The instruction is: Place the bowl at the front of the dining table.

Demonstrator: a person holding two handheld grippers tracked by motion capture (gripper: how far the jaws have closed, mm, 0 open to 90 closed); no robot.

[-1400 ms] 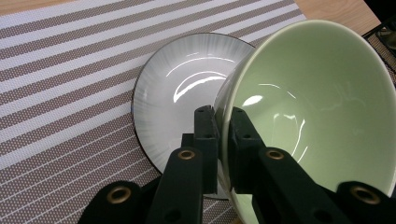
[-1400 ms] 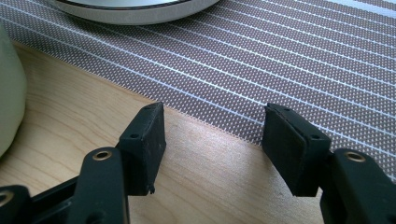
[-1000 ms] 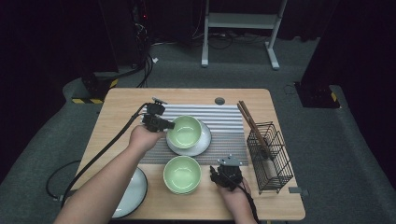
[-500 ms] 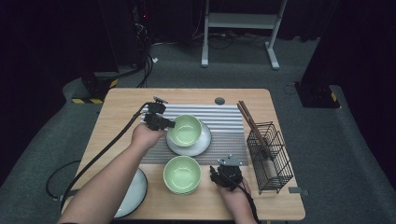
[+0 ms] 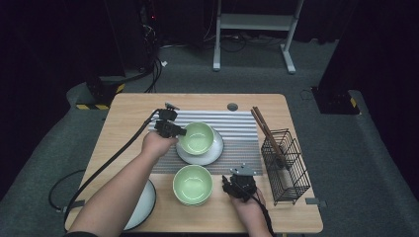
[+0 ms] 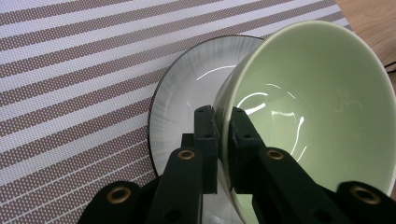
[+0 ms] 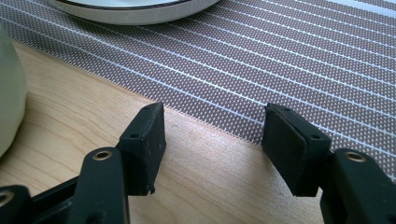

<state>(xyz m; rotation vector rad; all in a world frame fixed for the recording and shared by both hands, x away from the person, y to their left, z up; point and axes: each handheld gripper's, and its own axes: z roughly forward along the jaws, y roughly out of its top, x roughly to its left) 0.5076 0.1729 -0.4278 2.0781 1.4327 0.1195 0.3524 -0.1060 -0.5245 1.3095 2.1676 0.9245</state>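
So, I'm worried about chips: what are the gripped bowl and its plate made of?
Bowl: probably glazed ceramic, pale green and glossy with sharp light reflections. Plate: likely glazed ceramic too, white with a dark rim line and a sheen.

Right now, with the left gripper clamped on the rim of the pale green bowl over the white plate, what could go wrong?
1. The left gripper pinches only a thin edge of the pale green ceramic bowl; the glossy rim could slip and drop.
2. The bowl is tilted over the white dark-rimmed plate; it might knock or drag it.
3. The second green bowl sits close by, so a wide swing could hit it.
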